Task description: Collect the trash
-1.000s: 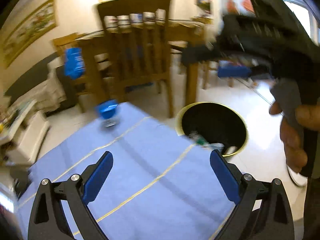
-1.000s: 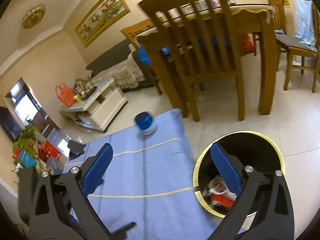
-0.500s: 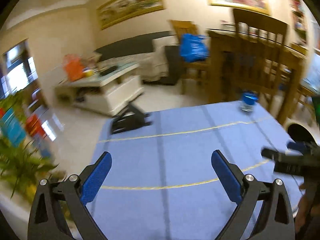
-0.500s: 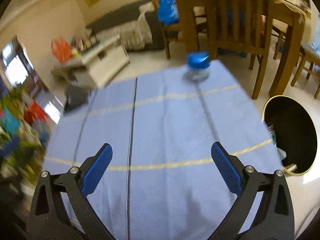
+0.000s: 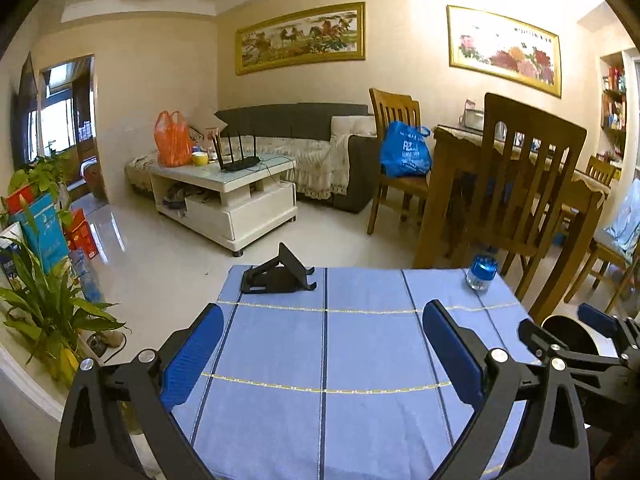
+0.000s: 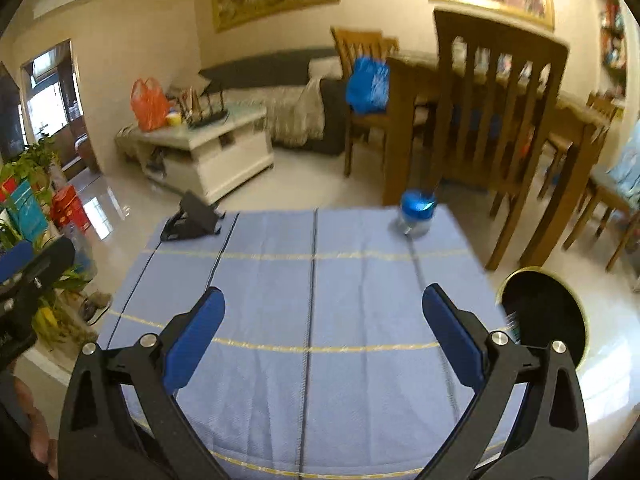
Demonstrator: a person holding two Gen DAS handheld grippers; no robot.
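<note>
A blue striped tablecloth [image 5: 360,360] covers the table, also in the right wrist view [image 6: 320,300]. A black round trash bin with a gold rim [image 6: 548,316] stands on the floor at the table's right; its edge shows in the left wrist view [image 5: 568,328]. A small clear jar with a blue lid [image 5: 482,273] stands at the far right corner [image 6: 416,214]. My left gripper [image 5: 320,354] is open and empty over the cloth. My right gripper [image 6: 324,334] is open and empty; it shows in the left wrist view [image 5: 568,324] beside the bin.
A black folding stand [image 5: 280,272] sits at the table's far left edge [image 6: 192,218]. Wooden chairs and a dining table [image 5: 520,184] stand beyond on the right. A white coffee table [image 5: 228,196], sofa [image 5: 304,140] and potted plants [image 5: 44,300] lie left.
Both grippers swung left from the bin, away from it, to face along the table. Both stayed open and empty.
</note>
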